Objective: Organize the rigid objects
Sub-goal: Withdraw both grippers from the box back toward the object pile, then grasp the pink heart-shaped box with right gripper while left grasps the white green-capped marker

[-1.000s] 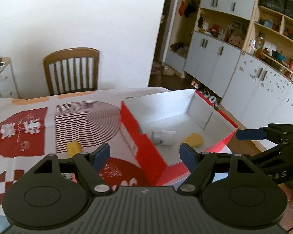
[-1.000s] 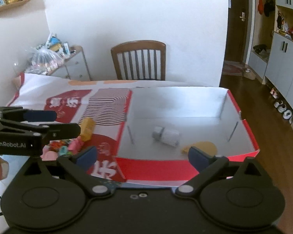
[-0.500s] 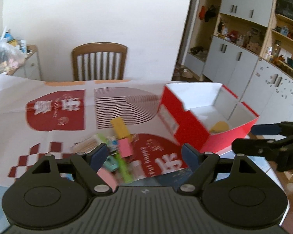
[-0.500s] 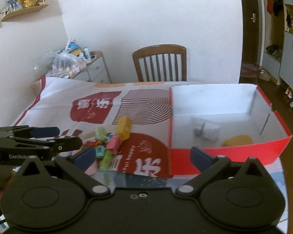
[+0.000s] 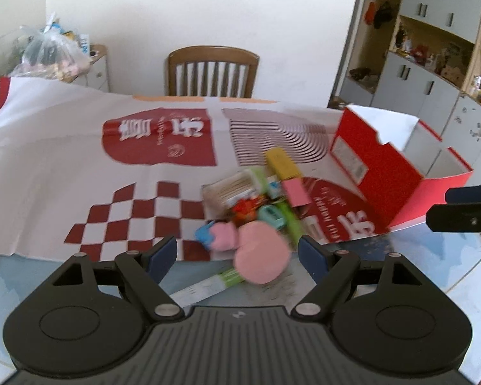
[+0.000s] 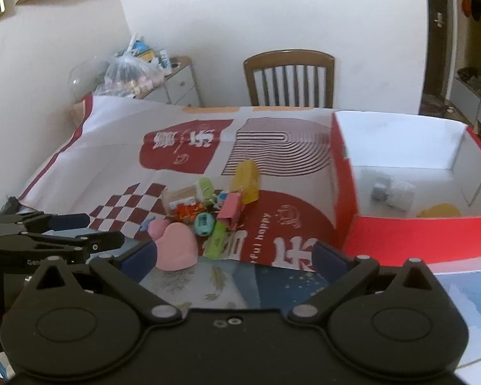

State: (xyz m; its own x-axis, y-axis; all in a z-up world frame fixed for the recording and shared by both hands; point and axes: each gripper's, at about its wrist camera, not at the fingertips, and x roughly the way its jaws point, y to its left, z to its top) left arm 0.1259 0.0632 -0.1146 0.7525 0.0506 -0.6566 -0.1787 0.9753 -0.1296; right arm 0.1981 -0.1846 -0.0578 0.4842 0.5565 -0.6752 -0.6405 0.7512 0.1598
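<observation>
The pink heart-shaped piece [image 5: 261, 256] lies at the near edge of the pile, straight ahead between my left gripper's [image 5: 237, 253] spread, empty jaws, nearer it than my empty, open right gripper [image 6: 232, 258].

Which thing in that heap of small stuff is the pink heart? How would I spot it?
Start at the red box on the table, then look left to the heap of small items. The pink heart lies at the heap's near edge; it is the biggest, plain pink piece there.

My tongs [image 5: 237, 253]: matt black plastic. Box [image 6: 400, 237]: smooth red cardboard, white inside. Chair [image 6: 288, 77]: glossy brown wood. Pink heart [image 6: 176, 250]: matt.
</observation>
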